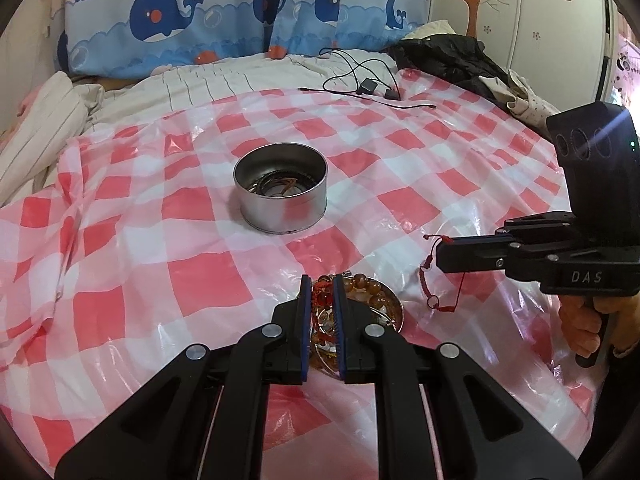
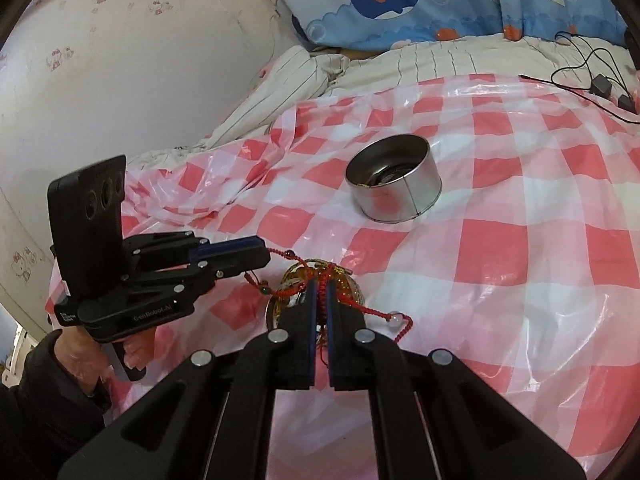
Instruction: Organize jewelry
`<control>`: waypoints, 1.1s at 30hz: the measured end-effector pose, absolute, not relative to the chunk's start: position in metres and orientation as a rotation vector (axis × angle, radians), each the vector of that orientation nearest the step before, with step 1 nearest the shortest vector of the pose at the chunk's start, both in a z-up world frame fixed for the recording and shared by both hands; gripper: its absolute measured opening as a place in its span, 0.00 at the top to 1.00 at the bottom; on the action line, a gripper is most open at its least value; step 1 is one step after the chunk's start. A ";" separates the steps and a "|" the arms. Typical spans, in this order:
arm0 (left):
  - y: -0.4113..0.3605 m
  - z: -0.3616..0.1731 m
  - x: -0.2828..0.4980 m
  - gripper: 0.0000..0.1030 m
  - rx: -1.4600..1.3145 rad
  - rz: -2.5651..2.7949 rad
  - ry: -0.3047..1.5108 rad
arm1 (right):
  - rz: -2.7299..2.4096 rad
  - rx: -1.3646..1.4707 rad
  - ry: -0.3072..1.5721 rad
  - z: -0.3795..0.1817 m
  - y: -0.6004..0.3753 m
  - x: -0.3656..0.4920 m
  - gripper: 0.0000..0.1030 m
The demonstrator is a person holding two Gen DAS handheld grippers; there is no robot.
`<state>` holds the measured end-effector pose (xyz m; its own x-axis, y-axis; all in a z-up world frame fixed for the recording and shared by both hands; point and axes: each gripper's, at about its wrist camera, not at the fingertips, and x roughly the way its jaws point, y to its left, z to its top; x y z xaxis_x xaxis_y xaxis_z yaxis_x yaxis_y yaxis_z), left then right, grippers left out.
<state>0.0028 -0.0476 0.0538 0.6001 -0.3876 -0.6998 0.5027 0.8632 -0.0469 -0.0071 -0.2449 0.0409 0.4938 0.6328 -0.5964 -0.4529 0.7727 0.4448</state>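
A round silver tin [image 1: 281, 188] with dark bracelets inside stands mid-cloth; it also shows in the right wrist view [image 2: 394, 178]. A shallow dish [image 1: 390, 300] of amber bead bracelets lies under my left gripper [image 1: 321, 280], which is shut on a red cord bracelet [image 1: 322, 298] above the dish. My right gripper [image 2: 321, 286] is shut on another red woven cord bracelet [image 2: 396, 326] whose ends hang down; from the left wrist view it [image 1: 438, 258] hovers right of the dish with the red cord [image 1: 430, 288] dangling. The left gripper [image 2: 266, 252] appears at left there.
A red-and-white checked plastic cloth [image 1: 160, 240] covers the bed. Black cables and adapters [image 1: 368, 88] lie at the far edge. Whale-print pillows [image 1: 168, 20] and dark clothing [image 1: 452, 60] sit behind. A wall [image 2: 140, 60] is to the left.
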 end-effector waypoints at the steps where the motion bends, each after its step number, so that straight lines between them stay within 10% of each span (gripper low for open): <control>1: -0.048 0.054 0.002 0.91 0.164 -0.517 0.769 | 0.667 0.243 0.823 0.040 -0.245 -0.007 0.95; 33: -0.046 0.051 0.001 0.91 0.269 -0.445 0.751 | 0.522 0.193 0.852 0.034 -0.253 0.002 0.95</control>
<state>0.0014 -0.0463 0.0508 0.6444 -0.2913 -0.7070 0.4799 0.8739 0.0774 0.0017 -0.2534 0.0340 0.5426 0.5119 -0.6660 -0.3608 0.8580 0.3655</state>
